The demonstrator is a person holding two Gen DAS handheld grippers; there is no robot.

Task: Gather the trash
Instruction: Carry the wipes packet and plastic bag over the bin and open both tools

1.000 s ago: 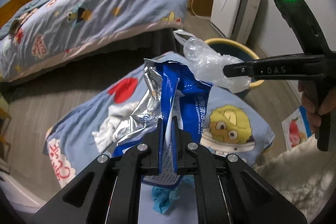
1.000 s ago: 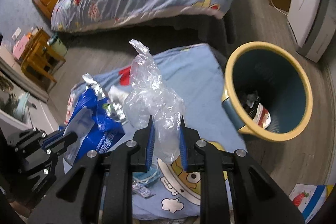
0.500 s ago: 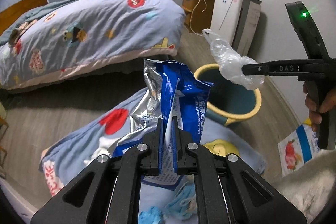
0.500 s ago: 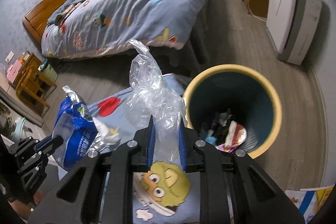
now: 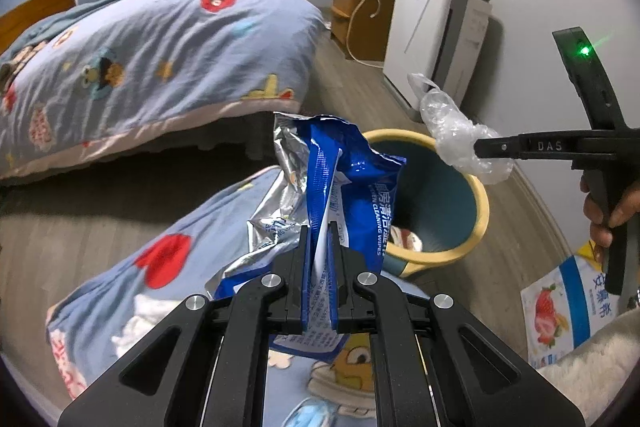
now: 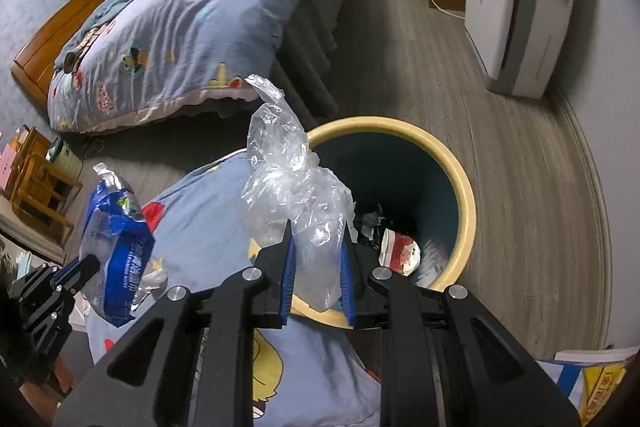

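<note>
You are carrying both pieces to the yellow-rimmed bin [image 6: 460, 187]; your left gripper [image 5: 319, 255] is clamping the blue cleaning-wipes packet [image 5: 352, 187], your right gripper [image 6: 316, 267] is pinching the crumpled clear plastic bag [image 6: 288, 179] above the rim; next, centre each over the opening and release; since a second ago the bin is looming closer.

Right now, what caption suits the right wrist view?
Fingers pinch a clear plastic bag over a yellow-rimmed bin.
</note>
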